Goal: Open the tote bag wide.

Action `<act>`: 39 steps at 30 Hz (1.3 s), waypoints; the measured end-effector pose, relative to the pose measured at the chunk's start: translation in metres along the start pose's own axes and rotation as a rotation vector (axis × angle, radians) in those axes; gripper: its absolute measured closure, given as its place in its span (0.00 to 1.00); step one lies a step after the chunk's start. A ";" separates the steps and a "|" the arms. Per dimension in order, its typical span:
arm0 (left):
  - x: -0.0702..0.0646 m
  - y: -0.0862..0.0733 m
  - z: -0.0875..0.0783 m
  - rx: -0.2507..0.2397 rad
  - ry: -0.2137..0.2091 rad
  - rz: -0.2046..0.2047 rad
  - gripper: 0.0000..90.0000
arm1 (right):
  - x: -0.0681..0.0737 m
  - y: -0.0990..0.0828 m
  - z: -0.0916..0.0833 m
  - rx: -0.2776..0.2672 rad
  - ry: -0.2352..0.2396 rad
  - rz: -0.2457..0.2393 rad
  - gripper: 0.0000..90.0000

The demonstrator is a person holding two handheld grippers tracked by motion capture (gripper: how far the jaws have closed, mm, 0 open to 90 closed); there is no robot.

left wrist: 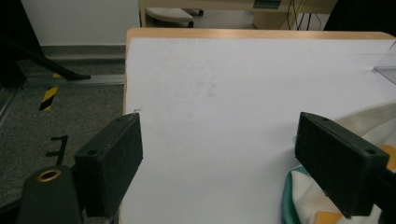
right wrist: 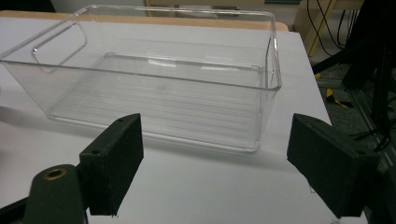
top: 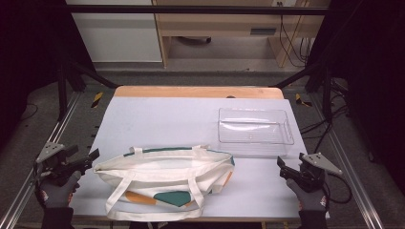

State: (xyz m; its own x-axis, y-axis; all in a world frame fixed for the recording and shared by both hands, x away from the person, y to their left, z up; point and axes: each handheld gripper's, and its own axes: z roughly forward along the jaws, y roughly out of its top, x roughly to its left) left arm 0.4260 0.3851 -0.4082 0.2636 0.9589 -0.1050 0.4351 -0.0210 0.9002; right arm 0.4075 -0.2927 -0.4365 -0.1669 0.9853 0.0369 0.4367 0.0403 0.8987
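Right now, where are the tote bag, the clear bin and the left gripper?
tote bag (top: pixel 162 167): high view, on its cream upper side panel.
clear bin (top: pixel 253 138): high view, on its near wall.
left gripper (top: pixel 93 155): high view, between its fingertips.

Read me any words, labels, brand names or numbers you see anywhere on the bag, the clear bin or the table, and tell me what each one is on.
There is no readable text.
The tote bag has teal and orange colour patches, no lettering.
The clear plastic bin carries no label or marking.
The white table is blank.
Yellow and black striped floor tape is a pattern, not writing.
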 end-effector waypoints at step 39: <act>-0.062 0.022 -0.019 0.043 -0.144 0.146 0.30 | 0.097 0.071 -0.018 -0.051 0.331 -0.134 0.36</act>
State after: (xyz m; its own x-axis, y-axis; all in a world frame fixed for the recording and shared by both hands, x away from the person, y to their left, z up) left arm 0.4029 0.3303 -0.3736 0.4454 0.8946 -0.0362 0.4184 -0.1722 0.8918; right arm 0.4069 -0.1968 -0.3609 -0.5007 0.8643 0.0491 0.3486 0.1494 0.9253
